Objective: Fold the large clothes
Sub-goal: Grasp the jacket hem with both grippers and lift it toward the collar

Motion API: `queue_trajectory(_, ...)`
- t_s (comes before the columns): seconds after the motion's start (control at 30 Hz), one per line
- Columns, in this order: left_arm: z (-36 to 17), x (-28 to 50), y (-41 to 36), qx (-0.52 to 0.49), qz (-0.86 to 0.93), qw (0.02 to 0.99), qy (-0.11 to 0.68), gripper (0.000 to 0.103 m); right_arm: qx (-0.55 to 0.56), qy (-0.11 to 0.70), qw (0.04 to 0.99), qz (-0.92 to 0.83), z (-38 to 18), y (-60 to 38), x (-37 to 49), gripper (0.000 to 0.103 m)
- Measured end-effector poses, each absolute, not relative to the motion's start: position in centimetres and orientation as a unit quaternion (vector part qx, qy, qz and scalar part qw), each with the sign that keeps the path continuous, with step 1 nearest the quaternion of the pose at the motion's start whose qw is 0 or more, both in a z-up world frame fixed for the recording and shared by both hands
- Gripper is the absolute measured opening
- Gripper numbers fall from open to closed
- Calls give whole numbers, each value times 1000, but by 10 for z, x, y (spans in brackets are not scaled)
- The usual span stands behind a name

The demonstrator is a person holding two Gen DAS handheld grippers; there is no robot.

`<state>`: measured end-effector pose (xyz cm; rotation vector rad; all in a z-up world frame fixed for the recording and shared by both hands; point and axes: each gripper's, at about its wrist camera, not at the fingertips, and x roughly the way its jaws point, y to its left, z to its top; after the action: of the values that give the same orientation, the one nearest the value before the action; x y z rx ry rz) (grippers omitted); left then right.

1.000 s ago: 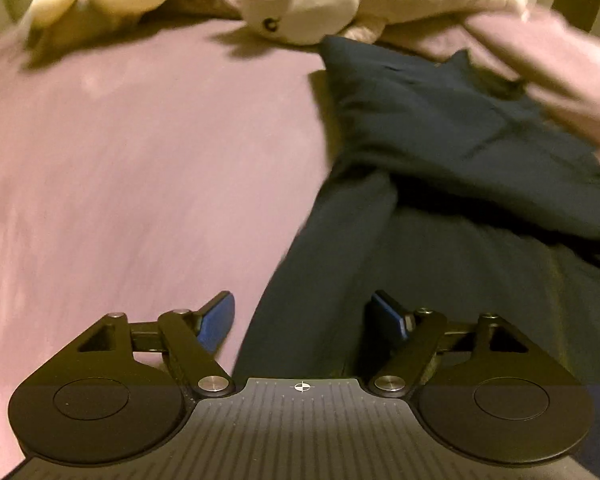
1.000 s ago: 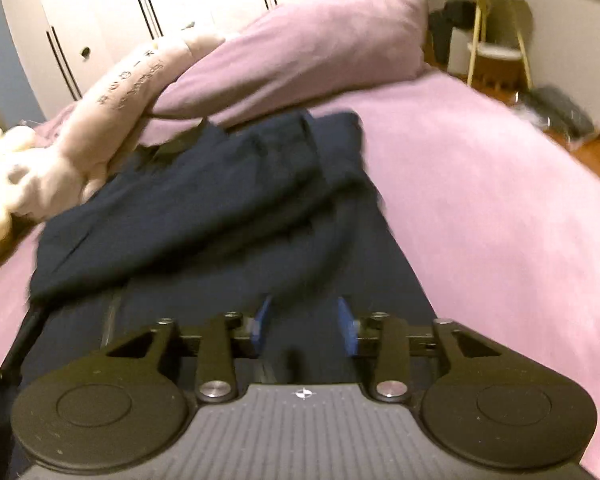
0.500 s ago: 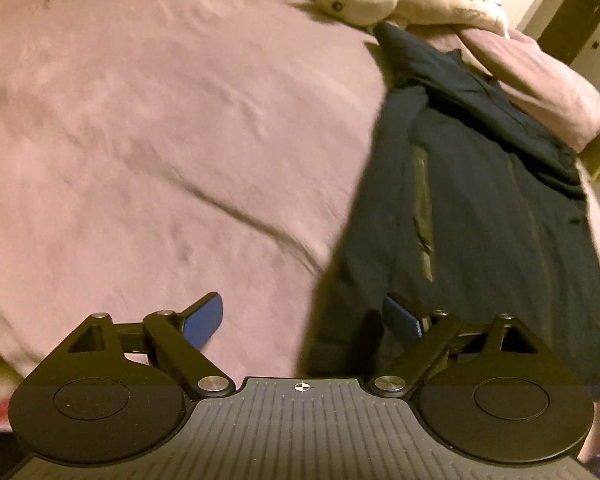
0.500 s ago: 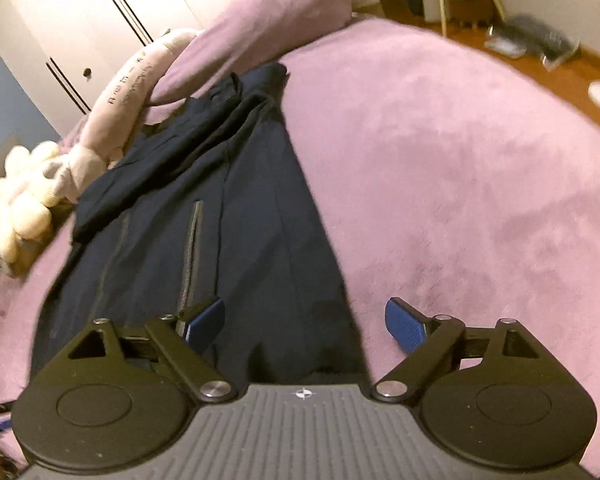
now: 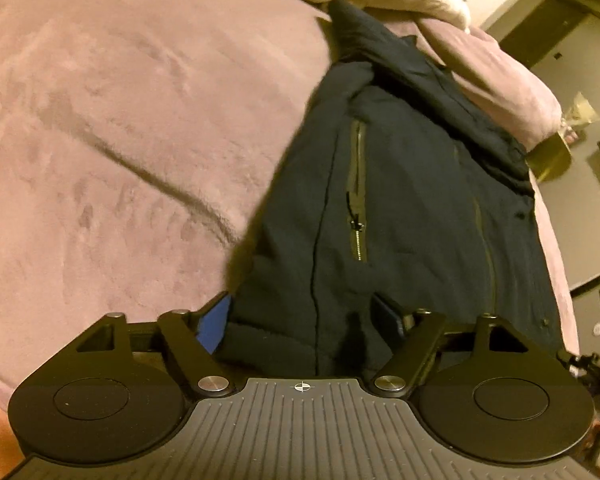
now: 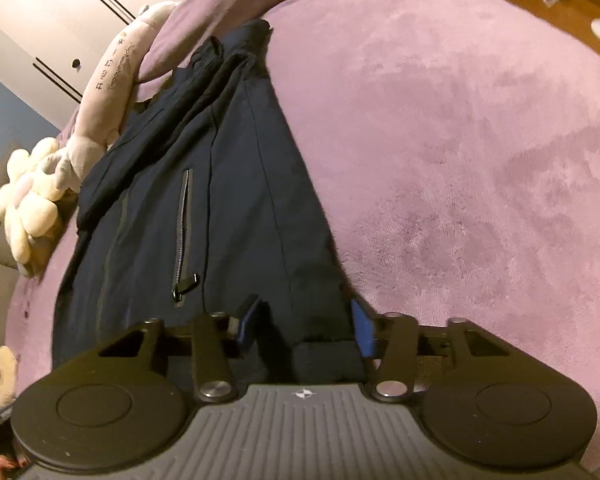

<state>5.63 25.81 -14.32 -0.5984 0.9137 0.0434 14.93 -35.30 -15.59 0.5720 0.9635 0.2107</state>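
On purple bedspread (image 5: 120, 128), both grippers straddle jacket (image 5: 400, 200) hem.

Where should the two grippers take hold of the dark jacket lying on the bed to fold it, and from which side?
Probably at the hem corners of the jacket, from the near end: it lies flat, lengthwise, hem nearest. The left gripper and right gripper, jaws just closing, already straddle those corners.

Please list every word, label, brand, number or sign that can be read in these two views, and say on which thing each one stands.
Printed characters, then a line of small Latin letters, on the long plush toy: too blurred to read in the right wrist view.
The same print on the plush toy in the left wrist view: too small to read.
Dark jacket: no label or brand shows.
Cross-in-circle mark, no words, on each claw body.
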Motion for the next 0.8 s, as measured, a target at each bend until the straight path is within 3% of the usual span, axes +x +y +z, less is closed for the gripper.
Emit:
queue_trajectory(0.07, -140, 55, 258, -279, 20, 856, 434, 60, 288, 458, 833, 116, -156, -357, 150, 30)
queue_trajectory(0.17, -132, 53, 263, -296, 3, 859, 417, 47, 337, 447, 814, 152, -154, -364, 150, 29)
queue_trajectory(0.23, -125, 54, 264, -314, -20, 860, 401, 47, 346, 451, 807, 160, -154, -364, 154, 29)
queue_trajectory(0.43, -133, 74, 256, -291, -21, 846, 446, 70, 323, 483, 800, 151, -158, -352, 168, 31)
queue_trajectory(0.63, -139, 80, 258, -296, -21, 840, 454, 72, 329, 465, 801, 185, -147, -347, 168, 24)
queue_trajectory(0.7, -136, 79, 259, -295, -31, 843, 449, 62, 338, 459, 799, 195, -143, -345, 170, 24)
queue_trajectory(0.77, -133, 80, 259, -290, -30, 845, 448, 42, 346, 453, 796, 204, -140, -343, 173, 23)
queue_trajectory(0.8, -132, 81, 259, -292, -32, 844, 448, 41, 350, 451, 795, 207, -139, -341, 174, 23)
